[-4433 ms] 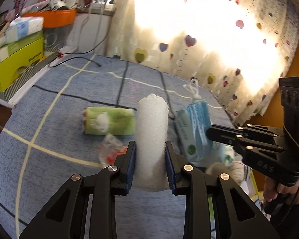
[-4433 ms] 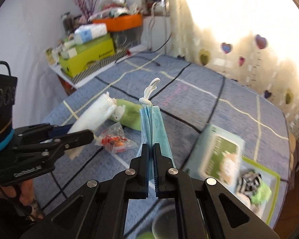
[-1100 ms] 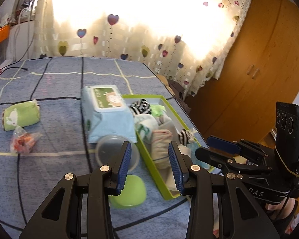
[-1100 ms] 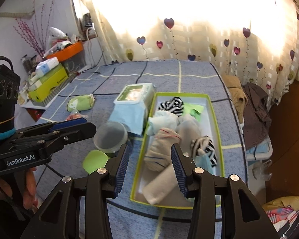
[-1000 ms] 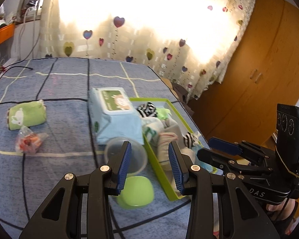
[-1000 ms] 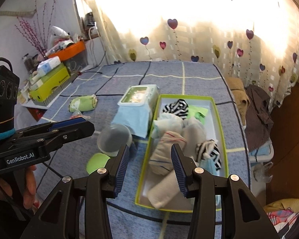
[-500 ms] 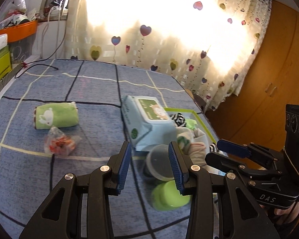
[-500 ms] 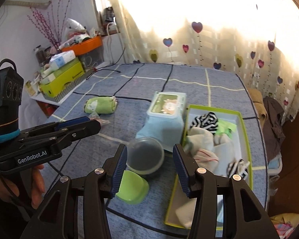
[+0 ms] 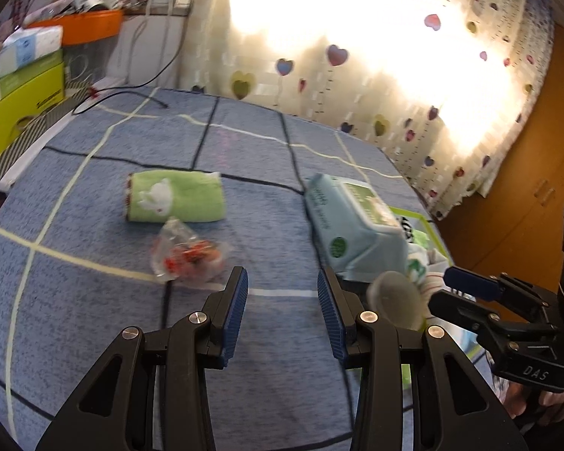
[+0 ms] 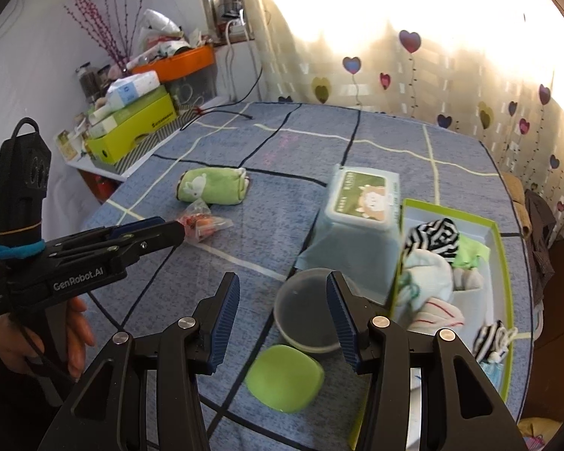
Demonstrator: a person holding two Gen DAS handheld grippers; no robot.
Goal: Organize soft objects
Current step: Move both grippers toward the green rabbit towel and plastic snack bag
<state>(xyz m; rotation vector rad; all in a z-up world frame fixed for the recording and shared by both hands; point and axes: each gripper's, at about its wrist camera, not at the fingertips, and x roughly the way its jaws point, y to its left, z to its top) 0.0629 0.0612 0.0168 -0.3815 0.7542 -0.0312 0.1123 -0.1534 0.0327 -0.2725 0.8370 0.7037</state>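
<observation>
A rolled green towel (image 9: 175,202) (image 10: 213,186) lies on the blue bedspread, far left of the green-rimmed tray (image 10: 502,263) that holds several socks and soft cloths. My left gripper (image 9: 282,300) is open and empty, a short way in front of the towel. It also shows in the right wrist view (image 10: 169,233). My right gripper (image 10: 282,314) is open and empty, above a clear round container (image 10: 304,312). It also shows at the right of the left wrist view (image 9: 466,289).
A clear bag with red bits (image 9: 186,253) (image 10: 203,223) lies just before the towel. A wet-wipes pack (image 9: 351,225) (image 10: 361,212) leans beside the tray. A green lid (image 10: 284,377) lies near the container. Boxes (image 10: 131,127) crowd a shelf at far left.
Both grippers let go of the white roll and the face masks, which went to the tray side. Since then both have swung left, toward the green towel and the bag.
</observation>
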